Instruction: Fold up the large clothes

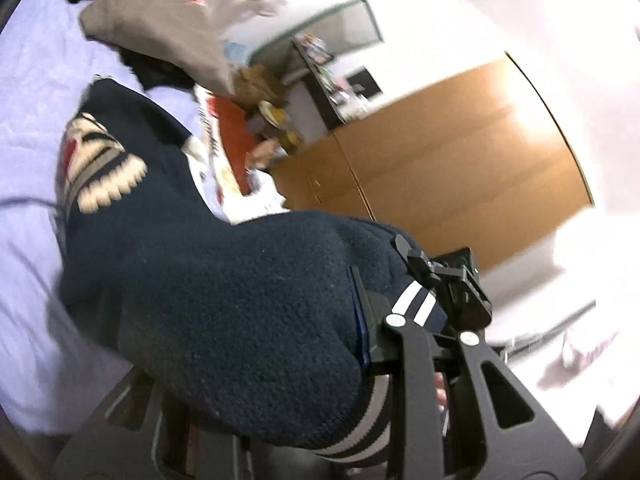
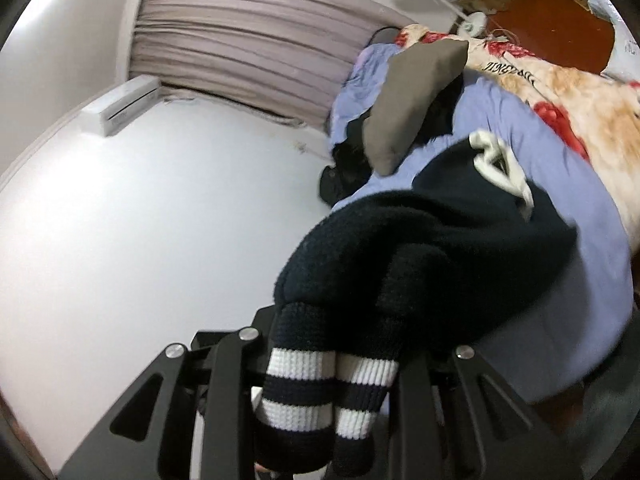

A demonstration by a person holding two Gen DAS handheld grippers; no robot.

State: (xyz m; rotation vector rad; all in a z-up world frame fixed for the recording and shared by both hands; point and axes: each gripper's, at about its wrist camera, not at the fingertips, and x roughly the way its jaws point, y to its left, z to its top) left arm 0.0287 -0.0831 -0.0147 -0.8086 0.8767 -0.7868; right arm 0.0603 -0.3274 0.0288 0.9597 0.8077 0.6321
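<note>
Lower left of the left wrist view: the navy fleece sweater (image 1: 224,292) bulges over the left gripper (image 1: 400,320), whose jaws are clamped on the striped ribbed hem. From there it stretches up-left across the lilac bedsheet (image 1: 28,92), its cream and red emblem in the frame's mid-left. Lower centre of the right wrist view: the right gripper (image 2: 328,396) is likewise clamped on the sweater (image 2: 420,240), gripping bunched white-banded ribbing. To fold well, I judge both held ends should travel together, level and taut, so the thick pile lands flat rather than rolling. A taupe cushion (image 2: 412,108) and a floral blanket (image 2: 580,92) sit toward the upper right, near the landing area.
</note>
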